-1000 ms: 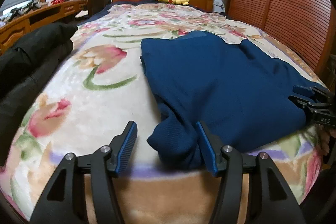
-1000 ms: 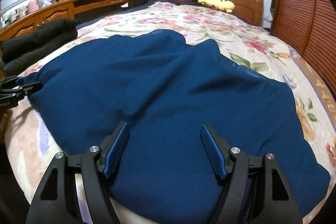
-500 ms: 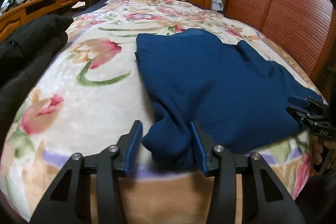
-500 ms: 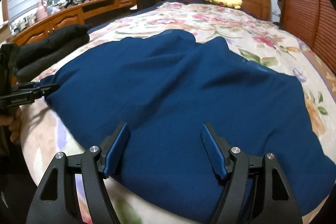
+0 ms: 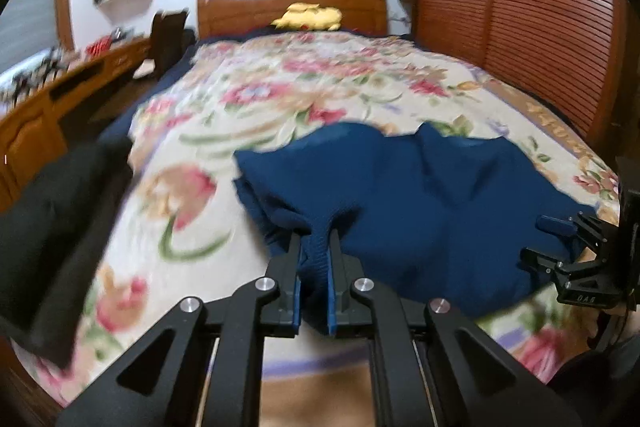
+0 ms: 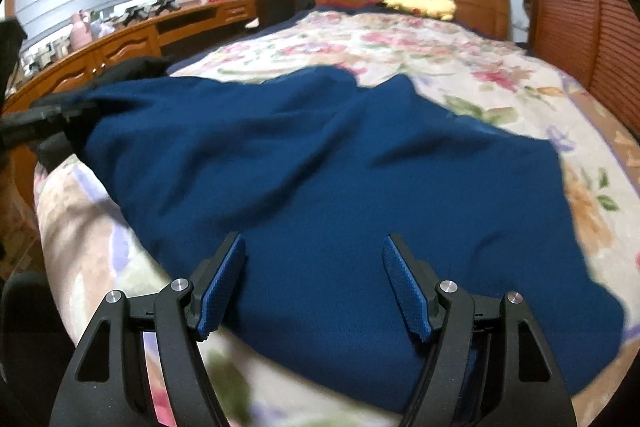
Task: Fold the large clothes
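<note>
A large dark blue garment (image 5: 420,195) lies spread on a floral bedspread (image 5: 312,83). My left gripper (image 5: 314,231) is shut on the garment's near left corner, bunched between the blue pads, and holds it a little off the bed. The garment fills the right wrist view (image 6: 320,167). My right gripper (image 6: 314,259) is open, its pads apart over the garment's near edge, holding nothing. It also shows at the right edge of the left wrist view (image 5: 560,235), and the left gripper shows at the left edge of the right wrist view (image 6: 52,119).
A black garment pile (image 5: 52,227) lies on the bed's left edge. A yellow plush toy (image 5: 308,17) sits by the wooden headboard (image 5: 292,1). A long wooden desk (image 6: 132,43) runs along the left, a slatted wooden wardrobe (image 5: 520,7) along the right.
My left gripper closed on the garment's bunched corner and lifted it. The right gripper stayed open over the near edge.
</note>
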The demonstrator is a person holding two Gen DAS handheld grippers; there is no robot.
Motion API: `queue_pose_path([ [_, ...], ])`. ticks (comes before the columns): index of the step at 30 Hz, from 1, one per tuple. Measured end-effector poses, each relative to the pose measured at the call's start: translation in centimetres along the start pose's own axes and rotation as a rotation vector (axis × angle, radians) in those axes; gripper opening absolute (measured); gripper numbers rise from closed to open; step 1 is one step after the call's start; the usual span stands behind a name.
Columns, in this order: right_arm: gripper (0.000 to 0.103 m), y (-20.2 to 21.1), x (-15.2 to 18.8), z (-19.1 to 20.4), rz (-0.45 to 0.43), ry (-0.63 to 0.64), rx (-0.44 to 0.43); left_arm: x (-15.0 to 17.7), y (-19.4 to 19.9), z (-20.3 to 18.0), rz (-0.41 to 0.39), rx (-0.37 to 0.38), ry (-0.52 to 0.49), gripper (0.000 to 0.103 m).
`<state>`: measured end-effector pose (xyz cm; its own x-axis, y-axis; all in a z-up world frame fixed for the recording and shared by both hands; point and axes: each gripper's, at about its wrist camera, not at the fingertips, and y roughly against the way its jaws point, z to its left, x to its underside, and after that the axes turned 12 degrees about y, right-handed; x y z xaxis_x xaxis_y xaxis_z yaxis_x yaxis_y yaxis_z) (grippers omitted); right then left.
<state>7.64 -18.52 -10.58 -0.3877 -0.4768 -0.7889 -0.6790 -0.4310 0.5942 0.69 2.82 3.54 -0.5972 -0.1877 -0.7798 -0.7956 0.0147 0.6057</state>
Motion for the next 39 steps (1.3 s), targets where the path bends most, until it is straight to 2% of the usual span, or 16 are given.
queue_pose_path([
  [6, 0.073, 3.7, 1.6, -3.6, -0.025, -0.050, 0.094, -3.1, 0.9, -6.9, -0.047, 0.040, -0.131, 0.003],
  [11, 0.071, 5.6, 2.6, -5.3, 0.022, -0.051, 0.160, -4.7, 0.5, -14.1, -0.063, 0.133, -0.268, 0.003],
  [18, 0.071, 9.5, 3.0, -7.3, 0.054, -0.089, 0.294, -4.7, 0.7, -22.3, -0.062, 0.273, -0.413, 0.002],
  [23, 0.071, 11.9, 4.4, -9.4, 0.068, -0.153, 0.348, -3.7, 1.0, -26.3, -0.021, 0.377, -0.456, 0.003],
  [26, 0.071, 12.9, 4.5, -9.8, 0.057, -0.165, 0.359, -3.0, 0.4, -26.8, 0.028, 0.395, -0.458, 0.005],
  [28, 0.071, 13.3, 4.2, -9.5, 0.056, -0.168, 0.365, -2.7, 0.1, -26.1, 0.056, 0.408, -0.451, 0.010],
  [30, 0.071, 13.3, 4.4, -9.2, 0.059, -0.159, 0.366, -2.4, 0.2, -25.6, 0.058, 0.440, -0.449, 0.021],
  [33, 0.071, 13.3, 4.6, -8.5, 0.071, -0.135, 0.373, -2.5, 1.5, -23.7, 0.042, 0.476, -0.439, 0.034],
  [37, 0.071, 13.3, 4.3, -8.4, 0.065, -0.146, 0.384, -2.9, 3.0, -20.8, 0.000, 0.497, -0.404, 0.040],
  [39, 0.071, 13.3, 3.8, -8.3, 0.057, -0.156, 0.391, -3.0, 3.4, -18.9, -0.030, 0.486, -0.395, 0.047],
])
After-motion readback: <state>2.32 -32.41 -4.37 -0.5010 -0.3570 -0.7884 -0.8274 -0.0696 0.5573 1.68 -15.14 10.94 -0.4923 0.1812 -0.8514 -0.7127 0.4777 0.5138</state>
